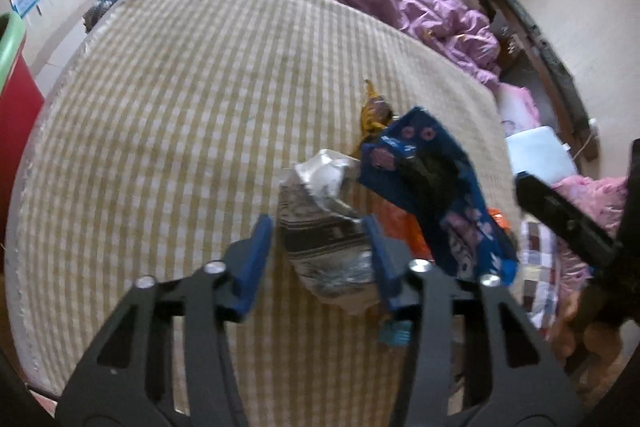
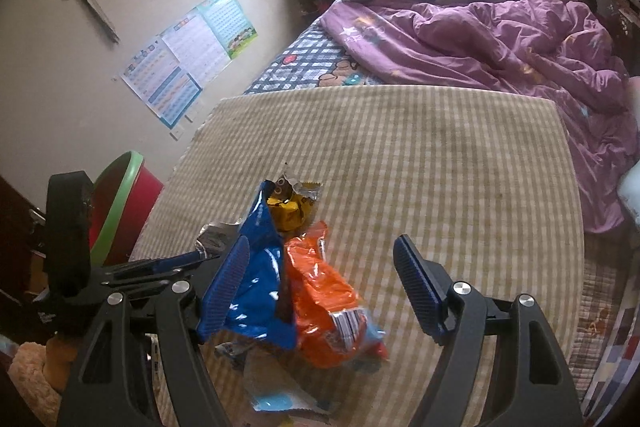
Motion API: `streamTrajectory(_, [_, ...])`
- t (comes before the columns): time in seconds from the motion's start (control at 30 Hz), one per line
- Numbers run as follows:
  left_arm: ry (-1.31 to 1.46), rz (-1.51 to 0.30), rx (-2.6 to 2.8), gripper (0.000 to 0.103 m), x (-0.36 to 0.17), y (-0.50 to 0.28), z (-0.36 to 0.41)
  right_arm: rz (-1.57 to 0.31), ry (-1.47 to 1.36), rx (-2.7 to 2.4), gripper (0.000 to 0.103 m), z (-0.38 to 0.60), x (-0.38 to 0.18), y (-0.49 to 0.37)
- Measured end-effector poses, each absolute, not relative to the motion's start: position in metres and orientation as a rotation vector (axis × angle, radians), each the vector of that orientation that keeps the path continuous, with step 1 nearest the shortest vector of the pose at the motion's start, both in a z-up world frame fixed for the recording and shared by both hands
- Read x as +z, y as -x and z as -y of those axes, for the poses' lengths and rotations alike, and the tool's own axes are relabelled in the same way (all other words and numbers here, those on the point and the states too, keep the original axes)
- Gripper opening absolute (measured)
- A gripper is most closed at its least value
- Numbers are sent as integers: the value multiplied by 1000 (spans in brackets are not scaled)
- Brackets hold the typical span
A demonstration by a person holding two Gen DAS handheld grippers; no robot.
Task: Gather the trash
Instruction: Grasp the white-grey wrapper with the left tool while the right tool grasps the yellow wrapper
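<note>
Your left gripper (image 1: 320, 259) pinches the silver wrapper (image 1: 326, 227) at lower centre; right gripper (image 2: 324, 287) gapes over wrappers. Slick foil could slip free.

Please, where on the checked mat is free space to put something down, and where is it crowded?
Free: the wide checked mat between the wrapper pile and the purple quilt, plus the stretch toward the red bin. Crowded: the near edge, where silver wrapper, blue wrapper, orange wrapper and yellow wrapper overlap.

Blue wrapper (image 2: 256, 291), orange wrapper (image 2: 324, 291), beige-checked mat (image 2: 440, 167), purple quilt (image 2: 500, 43).
</note>
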State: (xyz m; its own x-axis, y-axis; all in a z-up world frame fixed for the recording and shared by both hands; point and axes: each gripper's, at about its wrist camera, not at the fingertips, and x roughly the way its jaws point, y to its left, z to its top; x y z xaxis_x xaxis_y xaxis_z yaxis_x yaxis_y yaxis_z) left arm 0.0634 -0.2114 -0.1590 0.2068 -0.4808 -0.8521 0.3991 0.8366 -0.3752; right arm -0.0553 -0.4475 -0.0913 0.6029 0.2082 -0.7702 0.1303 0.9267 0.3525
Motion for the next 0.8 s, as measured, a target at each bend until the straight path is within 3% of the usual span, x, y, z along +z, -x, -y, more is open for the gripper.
streamTrajectory(0.37, [-22,-1043,-434,38,-128,-58,163,-915,-364,108,72,430,-81,43])
streamTrajectory(0.8, [-12,-1051,-357,38,-137,-59,131,-1030,-326,97,72,419,-116,-20])
